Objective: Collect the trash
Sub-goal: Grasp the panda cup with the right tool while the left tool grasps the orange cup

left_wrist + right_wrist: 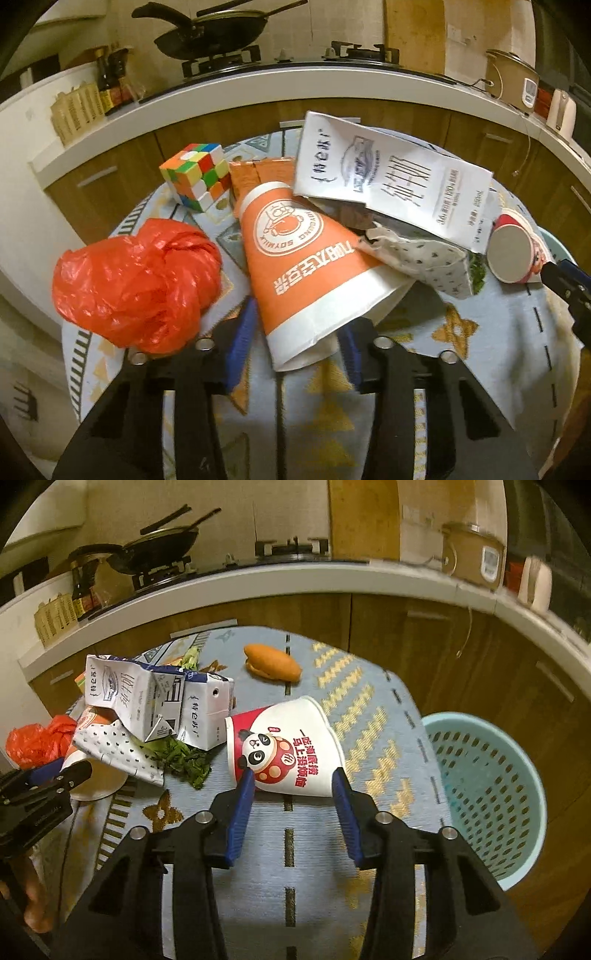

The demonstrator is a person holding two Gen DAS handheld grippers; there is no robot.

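Orange paper cup (306, 258): "JOYOUNG SOYMILK" around round logo; milk cartons, panda cup: Chinese print, not legible.

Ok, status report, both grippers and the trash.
Left gripper shut on orange cup. Right gripper shut on panda cup. Basket off table's right edge; path clear. Cartons, bag not yet collected.

The orange soymilk cup (295, 258) is waxy paper, faintly glossy, its rim crushed. Left of it the red bag (136, 284) is thin crinkled plastic with a wet-looking shine. The milk carton (388, 173) is creased matt card. The panda cup (284, 749) is smooth coated paper. The tablecloth (369, 716) looks woven and matt. The perforated basket (487, 797) at right is smooth pale plastic.
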